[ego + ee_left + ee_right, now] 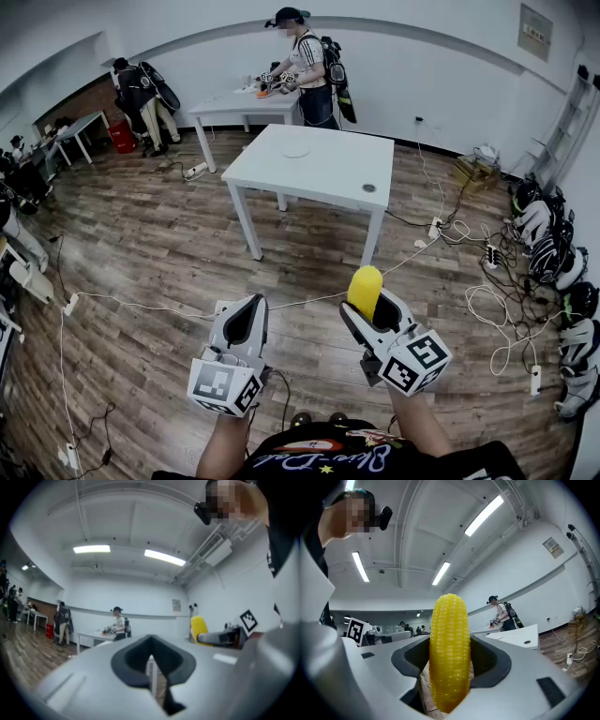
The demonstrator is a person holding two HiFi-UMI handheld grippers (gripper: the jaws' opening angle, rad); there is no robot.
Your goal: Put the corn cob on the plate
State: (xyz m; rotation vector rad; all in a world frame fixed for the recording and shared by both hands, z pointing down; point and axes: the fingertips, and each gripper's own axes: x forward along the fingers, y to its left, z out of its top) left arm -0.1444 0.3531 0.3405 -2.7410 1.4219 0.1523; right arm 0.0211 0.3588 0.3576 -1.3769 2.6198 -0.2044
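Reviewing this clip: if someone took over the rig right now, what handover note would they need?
Right gripper: shut on the corn cob, which is held upright in the air.
Left gripper: shut, nothing between its fingers.
Plate: looks bare, on the white table ahead, across open floor.
Done: the cob is in the grip.
Left: carry it to the table, lower it onto the plate, open the fingers.
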